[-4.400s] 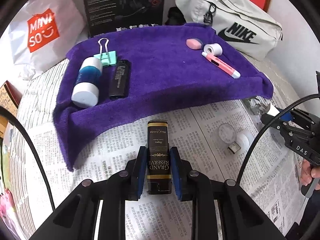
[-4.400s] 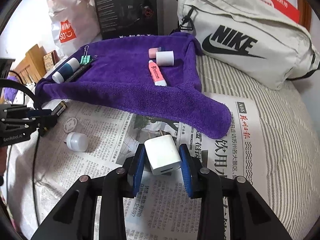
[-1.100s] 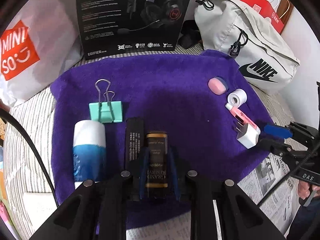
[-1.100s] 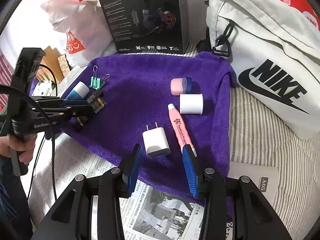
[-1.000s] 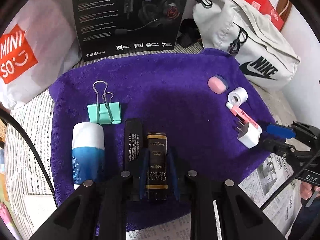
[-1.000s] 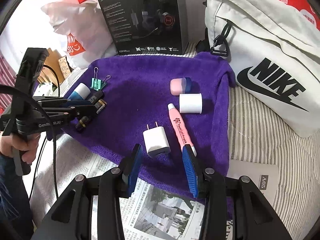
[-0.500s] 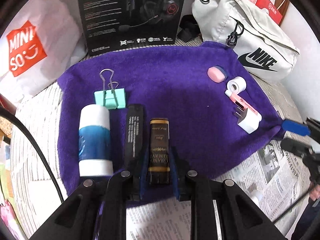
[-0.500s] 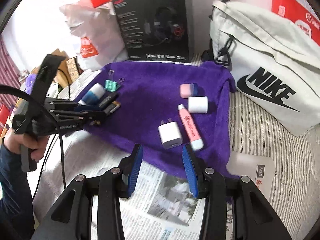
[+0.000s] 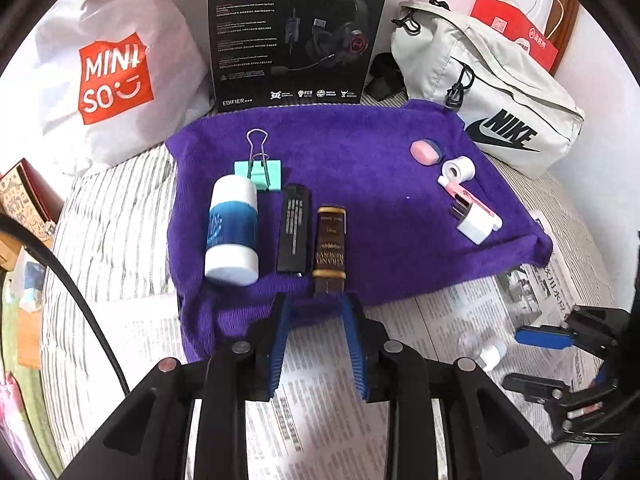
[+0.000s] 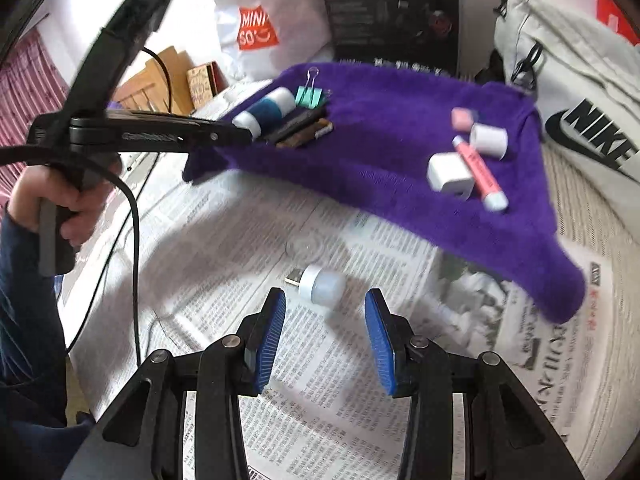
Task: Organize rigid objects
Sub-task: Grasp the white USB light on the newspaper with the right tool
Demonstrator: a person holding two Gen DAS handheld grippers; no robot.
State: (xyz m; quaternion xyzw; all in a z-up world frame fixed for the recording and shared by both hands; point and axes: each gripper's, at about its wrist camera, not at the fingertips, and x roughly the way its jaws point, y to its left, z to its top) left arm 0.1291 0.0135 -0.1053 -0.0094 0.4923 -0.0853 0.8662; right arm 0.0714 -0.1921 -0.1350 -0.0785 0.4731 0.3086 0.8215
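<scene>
Since the frames about a second earlier, the white charger (image 10: 450, 174) had been left on the purple towel (image 9: 360, 160) beside the pink pen (image 10: 480, 170), and the right gripper (image 10: 325, 334) had swung down over the newspaper (image 10: 224, 264). The brown lighter (image 9: 330, 246) now lay on the towel next to the black lighter (image 9: 295, 228), with the left gripper (image 9: 316, 342) drawn back from it; its jaws had just been opening and stood narrowly apart, nothing between them.

Nearest in the right wrist view, the right gripper's jaws stood moderately apart and empty at lower centre. Just beyond their tips lay the small USB bulb (image 10: 320, 283) on the newspaper, its metal plug pointing to upper left. A clear round cap (image 10: 305, 246) sat a little farther off. The bulb looked light, rigid and smooth, likely to roll or slip; the cylindrical white collar behind the dome seemed the safest place to pinch, across its width. Farther still, the towel filled the middle of the frame.
</scene>
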